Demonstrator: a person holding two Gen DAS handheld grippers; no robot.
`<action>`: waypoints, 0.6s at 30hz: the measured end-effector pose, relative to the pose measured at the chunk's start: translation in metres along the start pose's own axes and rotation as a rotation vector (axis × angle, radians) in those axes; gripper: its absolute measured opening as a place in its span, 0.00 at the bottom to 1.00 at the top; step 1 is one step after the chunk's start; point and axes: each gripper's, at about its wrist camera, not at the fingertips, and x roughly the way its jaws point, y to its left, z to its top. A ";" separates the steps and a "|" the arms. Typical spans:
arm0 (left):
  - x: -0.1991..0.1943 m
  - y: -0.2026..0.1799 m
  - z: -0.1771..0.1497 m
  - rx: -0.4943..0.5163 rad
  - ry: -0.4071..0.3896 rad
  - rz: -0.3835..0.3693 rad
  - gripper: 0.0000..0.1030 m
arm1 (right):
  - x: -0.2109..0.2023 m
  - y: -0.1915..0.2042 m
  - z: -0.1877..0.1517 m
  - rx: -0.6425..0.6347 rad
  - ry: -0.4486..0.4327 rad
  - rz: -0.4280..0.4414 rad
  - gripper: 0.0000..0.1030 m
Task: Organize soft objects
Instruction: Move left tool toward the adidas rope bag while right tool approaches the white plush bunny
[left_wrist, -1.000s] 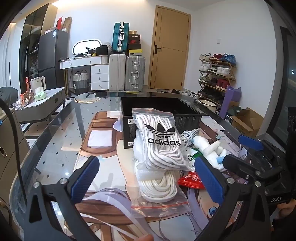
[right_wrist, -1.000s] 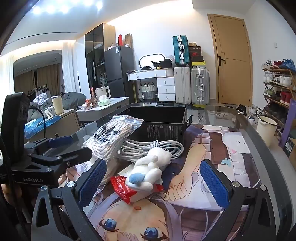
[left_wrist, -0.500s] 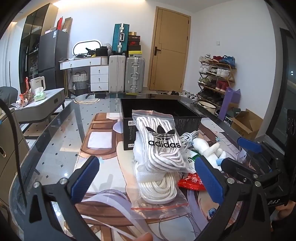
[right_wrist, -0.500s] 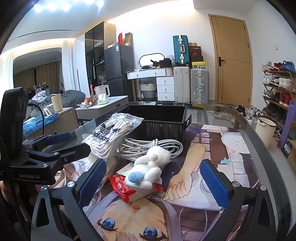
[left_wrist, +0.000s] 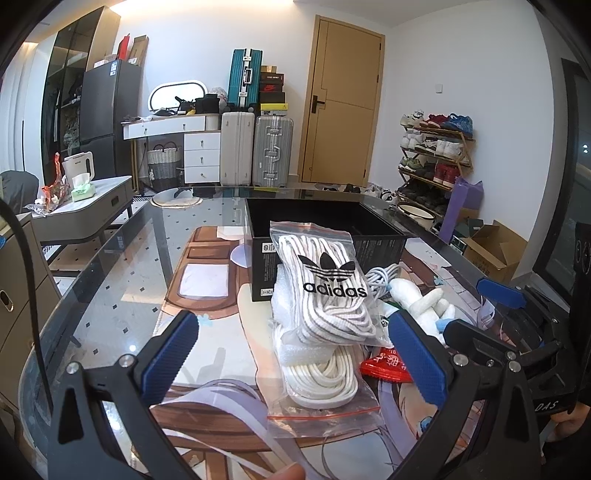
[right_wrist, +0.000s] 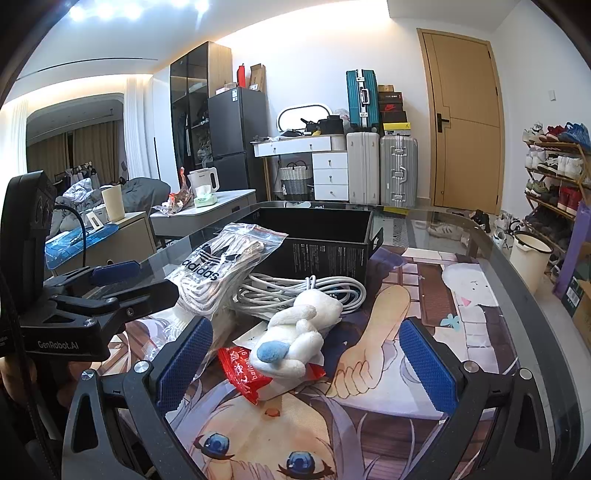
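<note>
1. Left gripper (left_wrist: 293, 349): jaws spread wide and empty, poised low over the bench (left_wrist: 110, 295), lined up on the zip bag of adidas socks (left_wrist: 327, 295).
2. Right gripper (right_wrist: 308, 363): jaws likewise wide apart, holding nothing, framing the white plush toy (right_wrist: 295, 338).
3. Location of items: the sock bag leans on the near wall of the black box (left_wrist: 376, 249), with a second clear bag of white cord (left_wrist: 325, 376) under its lower end. The plush toy lies across a red packet (right_wrist: 240, 373); a coil of white cable (right_wrist: 295, 290) sits between the toy and the box.
4. Judged step: approach for the first pick; nothing is in the box as far as visible.
5. Recommended practice: close on the bulk of the socks, not on loose film, which would likely slip.
6. Lift clear of the cord bag before moving over the box.
7. Risk: the grippers stand near each other; work one at a time.
</note>
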 end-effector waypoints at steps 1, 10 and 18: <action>0.000 0.001 0.000 -0.001 -0.001 -0.002 1.00 | -0.001 0.000 0.000 0.000 0.001 0.000 1.00; 0.001 0.001 -0.001 -0.003 0.001 0.000 1.00 | 0.000 0.000 0.000 -0.002 0.003 0.000 1.00; 0.001 0.005 -0.003 -0.008 0.004 0.010 1.00 | 0.001 0.001 0.000 -0.003 0.002 -0.002 1.00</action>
